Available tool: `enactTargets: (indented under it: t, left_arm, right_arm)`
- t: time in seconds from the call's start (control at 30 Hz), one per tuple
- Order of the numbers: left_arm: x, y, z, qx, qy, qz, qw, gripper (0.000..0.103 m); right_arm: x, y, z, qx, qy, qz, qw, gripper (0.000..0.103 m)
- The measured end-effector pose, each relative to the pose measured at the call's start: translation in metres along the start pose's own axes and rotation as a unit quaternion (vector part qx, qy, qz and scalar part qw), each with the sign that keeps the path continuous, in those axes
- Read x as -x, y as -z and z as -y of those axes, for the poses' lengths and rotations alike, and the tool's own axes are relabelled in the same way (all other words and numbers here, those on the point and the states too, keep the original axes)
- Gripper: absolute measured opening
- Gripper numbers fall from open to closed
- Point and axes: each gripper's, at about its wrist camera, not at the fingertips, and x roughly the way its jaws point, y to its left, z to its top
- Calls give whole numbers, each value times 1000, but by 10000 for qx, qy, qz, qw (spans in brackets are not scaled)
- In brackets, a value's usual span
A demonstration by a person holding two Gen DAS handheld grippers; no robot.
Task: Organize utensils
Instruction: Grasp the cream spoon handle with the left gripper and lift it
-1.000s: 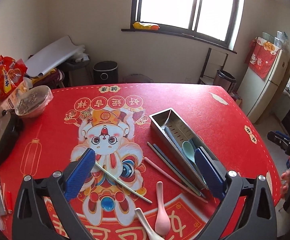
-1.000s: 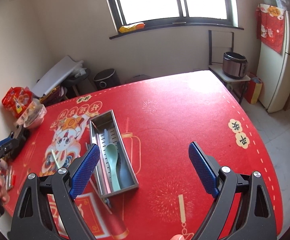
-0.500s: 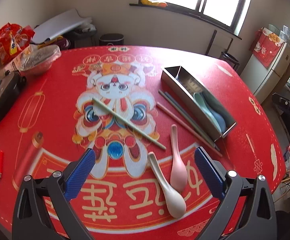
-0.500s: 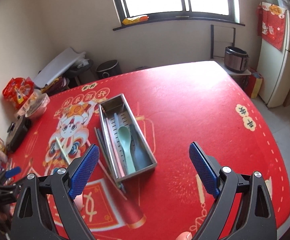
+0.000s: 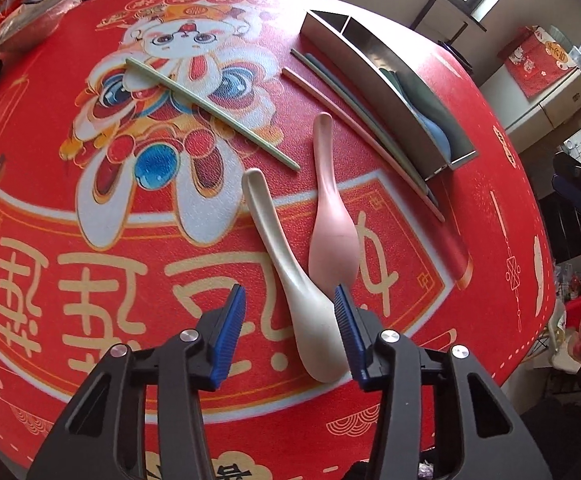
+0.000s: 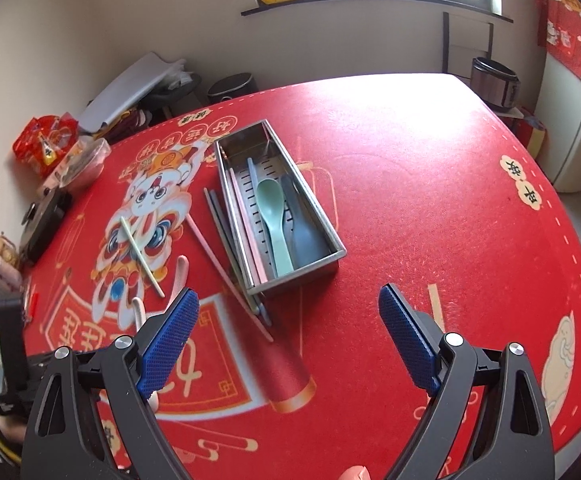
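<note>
On red mat (image 5: 70,208) | left tool (image 5: 290,312) straddles white spoon (image 5: 290,280)

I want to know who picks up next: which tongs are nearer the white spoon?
Left. The left tongs straddle the white spoon, its bowl between the open fingers. The right tongs hover open near the metal tray, off to the spoon's side.

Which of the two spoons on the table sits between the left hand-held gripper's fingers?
The cream spoon: its bowl lies inside the left hand-held gripper; the pink spoon lies just beyond, to its right.
</note>
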Motion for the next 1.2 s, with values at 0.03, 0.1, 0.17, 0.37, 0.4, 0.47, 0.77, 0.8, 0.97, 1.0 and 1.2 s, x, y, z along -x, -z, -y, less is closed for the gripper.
enactTargets:
  t: [0.03,0.1,0.17,0.37,0.4,0.47,0.77,0.8,0.97,1.0,1.2]
  left_arm:
    - [-4,1,0,40,16,-78,10000,42]
    - [-10,4,0,140,102,-173,9997,41]
    - [-12,5,1,171,119,-181,9996,41]
    - [-15,4,8,71,-18,-207,9998,41]
    - [-15,4,9,56,-42,-208,9998,40]
    - [-16,4,9,65,-1,-227,9997,29]
    - [-12,4,1,226,-168,-122,9995,24]
    - [-9,5,-4,267,-197,-96,9994,24]
    - [-2,4,-19,551,-413,45,9976,23]
    - [-2,4,-22,593,-417,54,9974,23]
    - [-6,2,-22,493,-491,-82,9975,25]
  right_arm:
    - [0,0,2,-11,13,-4,10000,88]
    - [0,1,6,-38,7,-25,10000,88]
    - [-1,1,9,-63,1,-51,10000,88]
    - [-4,-1,13,-97,-40,-86,9999,88]
    - [-5,-1,12,-93,-55,-94,9999,88]
    - [-6,-1,11,-80,-83,-106,9999,88]
    - [-13,-6,6,-23,-189,-138,9997,88]
    - [-13,-6,5,-21,-197,-145,9997,88]
    - [-16,-7,0,1,-249,-159,9996,88]
    - [-17,-7,0,4,-254,-166,9995,88]
    - [-19,-8,-4,12,-272,-186,9995,88]
